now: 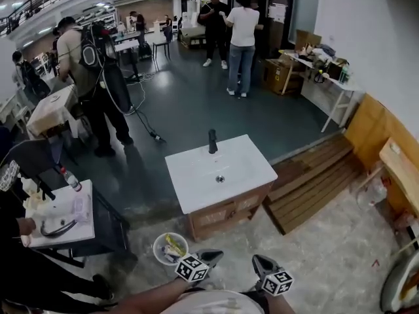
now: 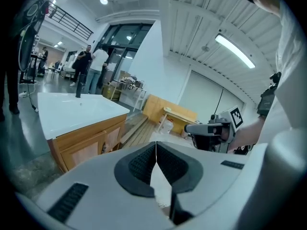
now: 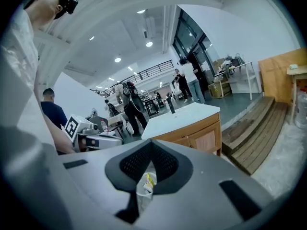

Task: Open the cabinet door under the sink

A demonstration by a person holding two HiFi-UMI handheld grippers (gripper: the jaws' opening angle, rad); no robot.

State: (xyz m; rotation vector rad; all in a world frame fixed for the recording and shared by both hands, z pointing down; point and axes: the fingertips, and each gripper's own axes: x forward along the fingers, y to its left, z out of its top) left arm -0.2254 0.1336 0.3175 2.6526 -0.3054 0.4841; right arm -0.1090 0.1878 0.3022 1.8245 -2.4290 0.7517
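Evidently not yet starting: holding left gripper (image 1: pixel 215 255) and right gripper (image 1: pixel 259 261) low at six o'clock, jaws pressed together on nothing, well apart from the closed cabinet door (image 1: pixel 222 212) at twelve o'clock under the sink (image 1: pixel 196 188).

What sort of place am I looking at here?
Probably a big open workshop or lab hall, not a home: a free-standing sink cabinet sits in the middle, a cluttered worktable stands at the side, and several people stand about beyond.

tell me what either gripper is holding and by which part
Nothing is held: the left gripper and right gripper are both shut and empty, away from the cabinet.
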